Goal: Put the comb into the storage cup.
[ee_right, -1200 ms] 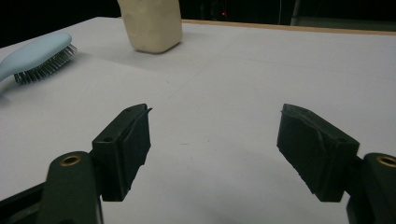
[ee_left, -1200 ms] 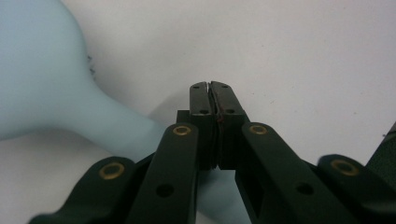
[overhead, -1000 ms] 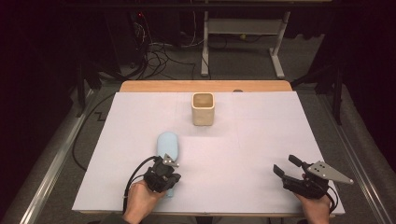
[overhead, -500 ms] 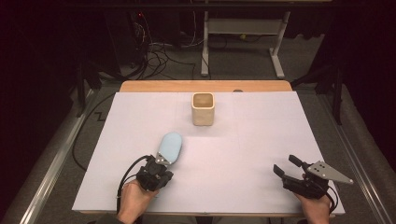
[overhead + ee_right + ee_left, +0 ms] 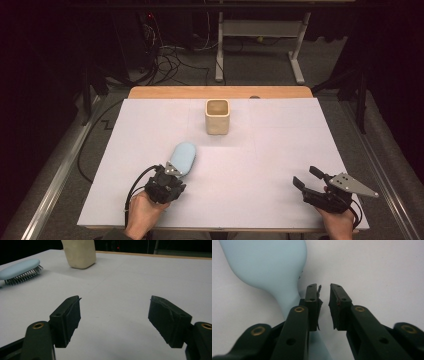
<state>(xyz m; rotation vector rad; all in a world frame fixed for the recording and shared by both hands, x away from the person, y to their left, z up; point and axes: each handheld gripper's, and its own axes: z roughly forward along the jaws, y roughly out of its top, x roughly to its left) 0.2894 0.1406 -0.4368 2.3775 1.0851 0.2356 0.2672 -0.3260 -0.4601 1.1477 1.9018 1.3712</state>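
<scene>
On the near-left side of the square cream holder (image 5: 217,116), a pale blue plastic hairbrush (image 5: 182,158) lies bristles down on the white surface (image 5: 280,150), its handle pointing toward the person. The left hand-held gripper (image 5: 170,176) sits right at that handle; in the left gripper view its jaws have just been opening and now stand slightly parted, with the slim handle (image 5: 292,302) lying beside the left jaw rather than between the pads, so nothing is gripped. I read this as the release step: the brush looks set down and the grip let go, or else the gripper is being re-placed for a better hold. Either way, the next move calls for a decision at the handle: to lift the brush, the jaws must shift sideways until the handle sits squarely between the pads, then close; to leave it, the gripper only needs to back off without dragging the handle.

The right hand-held gripper (image 5: 306,179) rests well to the near-right of the holder, jaws wide apart over bare surface, holding nothing.

The holder stands upright toward the far edge, well apart from the brush. Its mouth looks dark and I can make out nothing inside it
</scene>
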